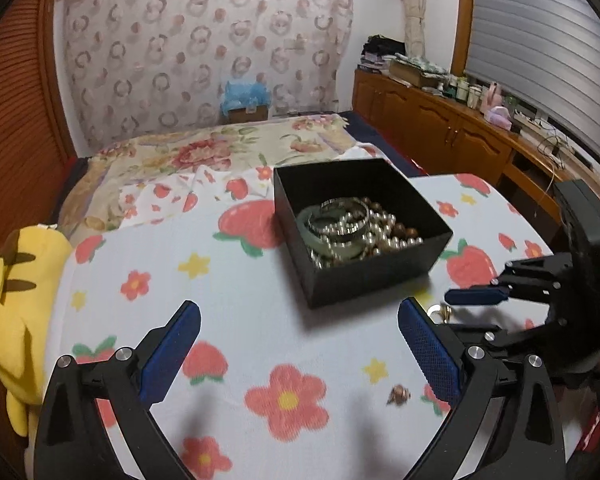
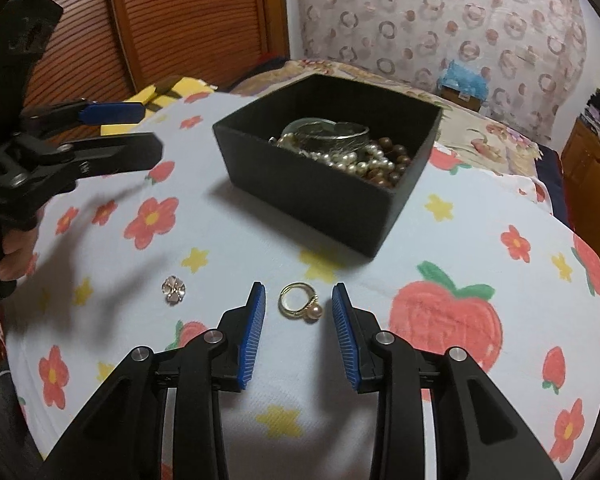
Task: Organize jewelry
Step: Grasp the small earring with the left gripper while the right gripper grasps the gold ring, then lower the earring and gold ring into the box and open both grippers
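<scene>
Gold pearl ring [image 2: 300, 303] lies on the strawberry cloth [image 2: 440, 240] between the right gripper's [image 2: 299, 304] part-open, untouching jaws; the next move is closing on it, then the black box [image 2: 312, 192]. The left gripper [image 1: 300, 336] gapes empty. Only the right view shows the ring whole; the left's glint is probably it

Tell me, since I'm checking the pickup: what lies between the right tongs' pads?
A gold pearl ring lies flat on the printed cloth between the open right tongs, untouched, in the right wrist view.

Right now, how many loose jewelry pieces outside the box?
2: gold pearl ring between the open right claw fingers; flower-shaped piece on the cloth left of it. None hidden that I can see.
</scene>
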Available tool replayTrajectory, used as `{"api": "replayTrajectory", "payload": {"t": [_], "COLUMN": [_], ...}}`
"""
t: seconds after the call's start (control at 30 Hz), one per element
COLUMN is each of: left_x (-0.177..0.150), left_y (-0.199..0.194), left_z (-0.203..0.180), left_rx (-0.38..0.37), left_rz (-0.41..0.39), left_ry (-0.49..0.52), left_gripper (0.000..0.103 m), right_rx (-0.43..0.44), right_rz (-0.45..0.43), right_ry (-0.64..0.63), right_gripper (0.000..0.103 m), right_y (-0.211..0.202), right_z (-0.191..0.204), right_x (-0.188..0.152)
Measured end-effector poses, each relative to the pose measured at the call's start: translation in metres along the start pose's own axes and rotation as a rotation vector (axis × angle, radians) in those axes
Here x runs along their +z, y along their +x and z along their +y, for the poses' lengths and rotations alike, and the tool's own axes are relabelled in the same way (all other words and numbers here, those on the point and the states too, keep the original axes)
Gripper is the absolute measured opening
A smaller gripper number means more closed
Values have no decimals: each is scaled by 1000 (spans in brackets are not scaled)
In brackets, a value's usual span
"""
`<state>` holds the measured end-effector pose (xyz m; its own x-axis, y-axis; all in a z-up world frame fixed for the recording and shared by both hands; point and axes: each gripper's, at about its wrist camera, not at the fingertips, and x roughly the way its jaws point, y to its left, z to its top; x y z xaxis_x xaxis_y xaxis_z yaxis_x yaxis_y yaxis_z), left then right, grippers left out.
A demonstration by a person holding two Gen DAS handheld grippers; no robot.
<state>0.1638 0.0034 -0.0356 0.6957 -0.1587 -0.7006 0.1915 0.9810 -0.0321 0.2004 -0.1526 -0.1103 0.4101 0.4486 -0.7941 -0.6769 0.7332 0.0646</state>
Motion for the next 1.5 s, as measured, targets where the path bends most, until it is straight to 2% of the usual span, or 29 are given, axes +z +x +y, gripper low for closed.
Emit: {"api": "replayTrajectory", "payload": {"t": [0.17, 0.2, 0.27, 0.37, 0.7, 0.8, 0.87, 1.1, 1.2, 1.27, 1.3, 1.5], "left_x": [-13, -15, -22, -31, -41, -42, -44, -48, -51, -52, -52, -45], "left_y": [-1, 0, 2, 6, 11, 12, 16, 20, 22, 22, 22, 21], "left_z": [-1, -1, -5, -13, -37, -43, -48, -56, -58, -58, -57, -50], "left_rx": [-4, -6, -10, -14, -34, -42, -46, -69, -91, -92, -95, -97], "left_rz": [26, 32, 52, 77, 102, 111, 133, 151, 163, 162, 163, 156], "left_ry": [-7, -7, 4, 31, 94, 116, 132, 151, 162, 165, 162, 140], "left_gripper": [96, 96, 96, 96, 94, 83, 67, 44, 30, 17, 15, 14], "right_rx": [-34, -39, -35, -28, -21, -18, -19, -23, -23, -22, -20, -9], "right_rz": [10, 10, 12, 3, -18, -29, -35, -38, -36, -36, -35, -42], "right_ry": [-37, -40, -40, -24, -13, -9, -8, 5, 8, 10, 10, 9], "right_gripper": [36, 24, 22, 12, 12, 12, 12, 12, 12, 12, 12, 12], "right_y": [3, 2, 1, -5, -13, -15, -18, -20, -19, -19, -19, -20], "right_z": [4, 4, 3, -1, 0, 2, 2, -3, -4, -5, -5, -3], "right_x": [-1, -2, -2, -4, -9, -9, -9, -11, -12, -13, -13, -12]}}
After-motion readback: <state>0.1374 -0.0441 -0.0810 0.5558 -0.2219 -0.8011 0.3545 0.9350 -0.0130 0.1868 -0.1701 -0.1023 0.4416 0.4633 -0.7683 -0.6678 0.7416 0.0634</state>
